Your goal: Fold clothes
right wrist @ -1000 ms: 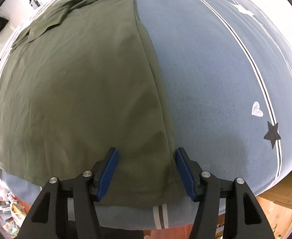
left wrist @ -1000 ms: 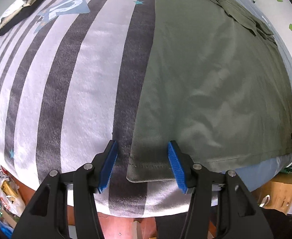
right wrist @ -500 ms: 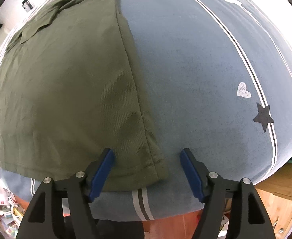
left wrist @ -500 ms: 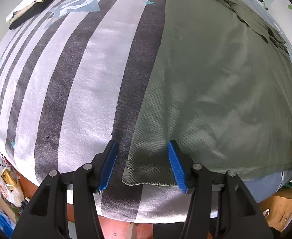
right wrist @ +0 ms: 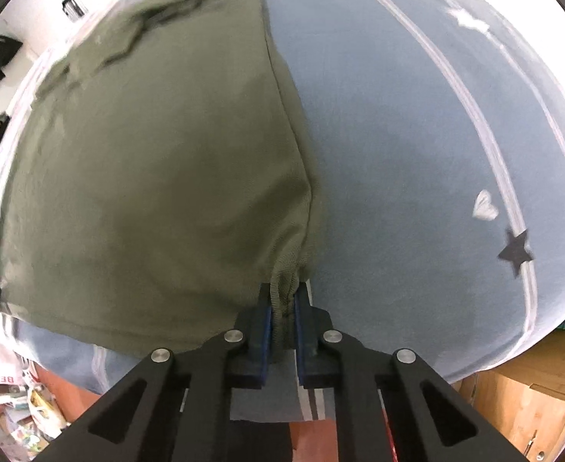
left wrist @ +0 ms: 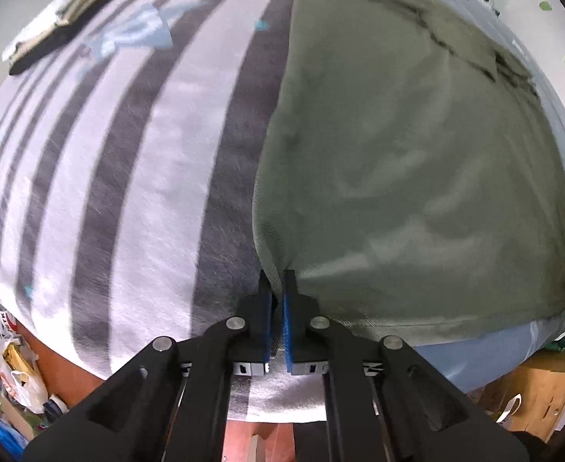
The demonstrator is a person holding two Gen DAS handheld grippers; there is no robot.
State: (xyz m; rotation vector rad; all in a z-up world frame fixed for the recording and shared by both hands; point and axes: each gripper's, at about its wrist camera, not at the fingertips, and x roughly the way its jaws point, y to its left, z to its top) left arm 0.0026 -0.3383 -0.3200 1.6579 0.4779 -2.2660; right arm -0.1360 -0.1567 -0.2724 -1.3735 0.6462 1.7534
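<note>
Shirt (left wrist: 417, 177) is spread on the bed (left wrist: 136, 177); its 6 o'clock hem corners have just been clamped by left gripper (left wrist: 277, 285) and right gripper (right wrist: 283, 296), so the hem can be lifted evenly.

Bright, even daylight – motion-blurred, heavy fisheye bulge, dark vignetted corners

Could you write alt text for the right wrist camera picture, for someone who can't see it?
The right gripper has just closed its blue-padded fingers on the bunched near corner of an olive green shirt. The shirt lies spread on a blue-grey bedcover with pale stripes, a white heart and a dark star.
</note>
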